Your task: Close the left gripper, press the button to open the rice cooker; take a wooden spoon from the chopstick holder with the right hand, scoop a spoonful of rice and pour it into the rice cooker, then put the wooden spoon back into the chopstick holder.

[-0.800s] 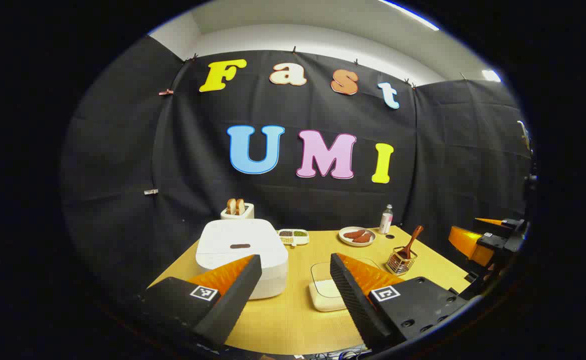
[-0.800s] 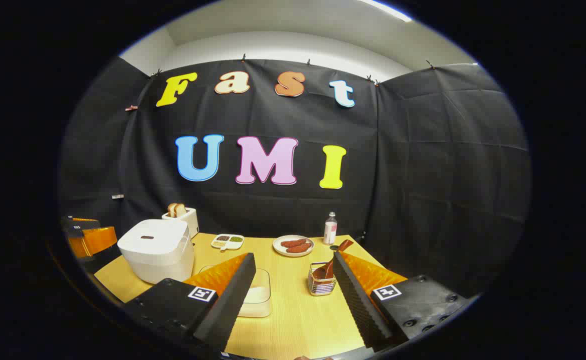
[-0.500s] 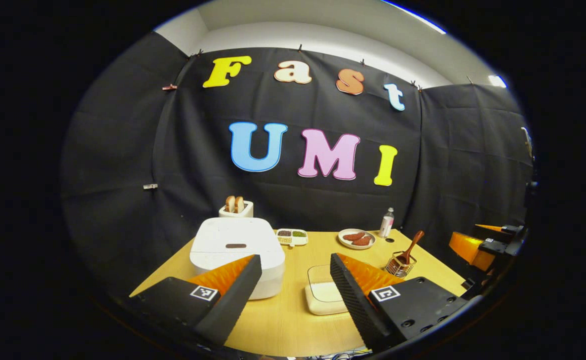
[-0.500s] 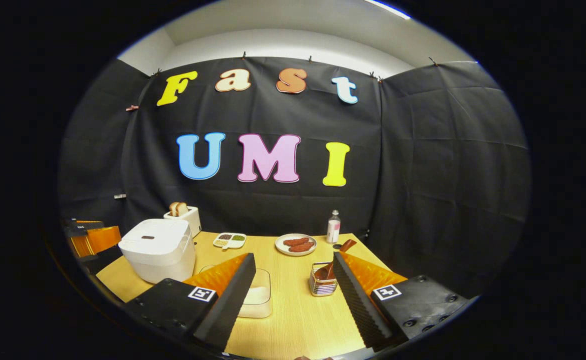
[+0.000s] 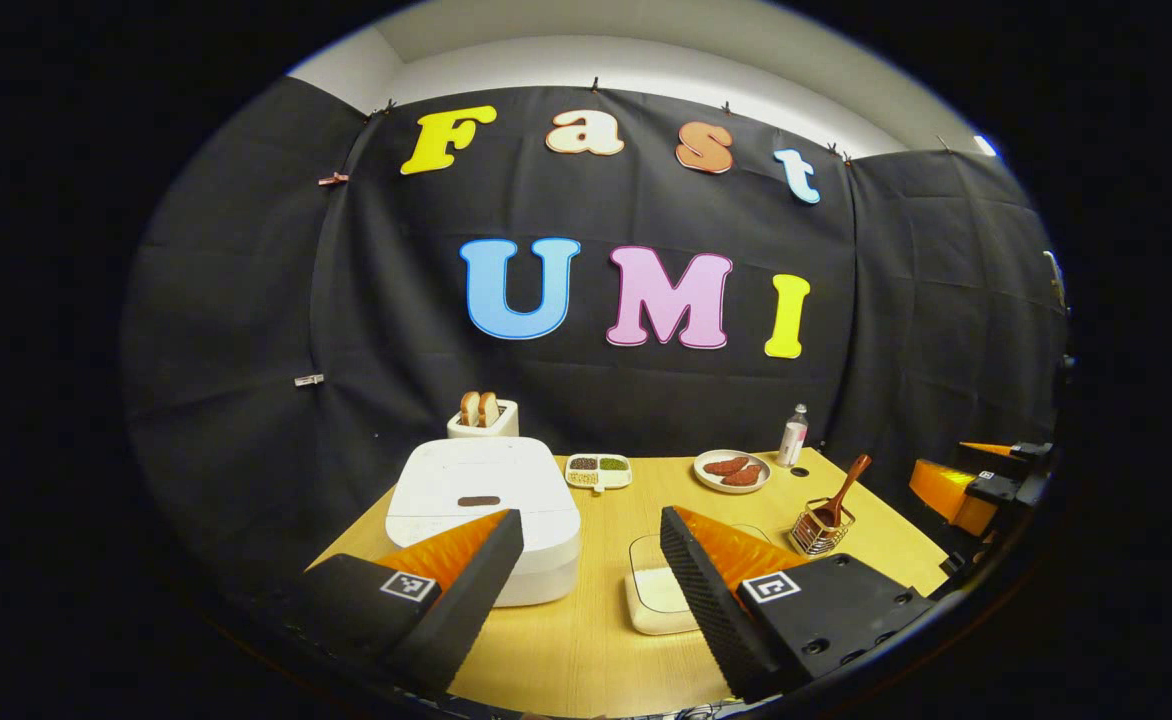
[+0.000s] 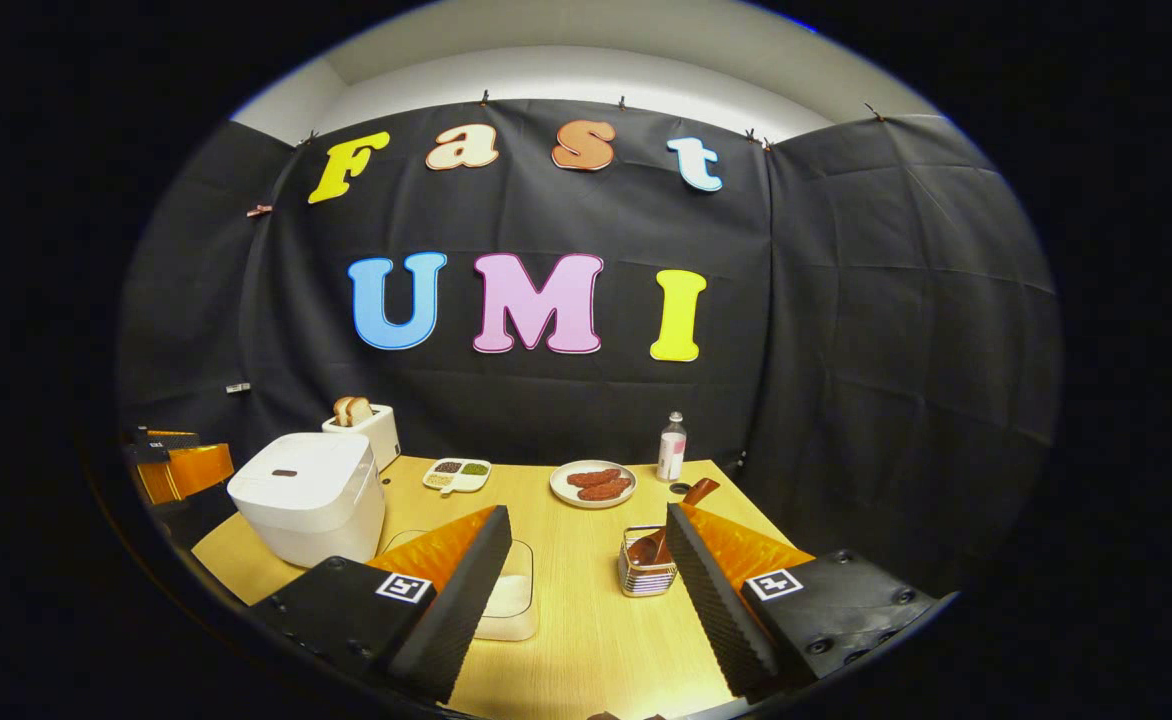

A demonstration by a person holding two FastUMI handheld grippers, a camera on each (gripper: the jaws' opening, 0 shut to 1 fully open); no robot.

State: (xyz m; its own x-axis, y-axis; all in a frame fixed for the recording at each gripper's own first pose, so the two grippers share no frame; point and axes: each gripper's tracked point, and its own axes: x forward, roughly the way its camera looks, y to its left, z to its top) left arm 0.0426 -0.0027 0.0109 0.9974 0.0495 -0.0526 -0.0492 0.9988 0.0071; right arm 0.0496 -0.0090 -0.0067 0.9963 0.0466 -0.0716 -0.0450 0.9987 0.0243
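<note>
Both grippers are hovering wide open over the table (image 5: 586, 650) — left gripper (image 5: 586, 575), right gripper (image 6: 586, 570), each showing a small square marker, no readable writing. The rice cooker (image 5: 484, 515) is sitting lid-down at the left; the wooden spoon (image 6: 668, 528) is leaning in the chopstick holder (image 6: 644, 575), right of the rice container (image 5: 661, 592)

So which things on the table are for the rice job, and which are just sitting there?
For the job:
- rice cooker, lid shut
- wooden spoon, in the chopstick holder
- rice container
- left gripper and right gripper, both open

Just sitting there:
- toaster with bread
- divided dish
- plate of food
- small bottle
</note>
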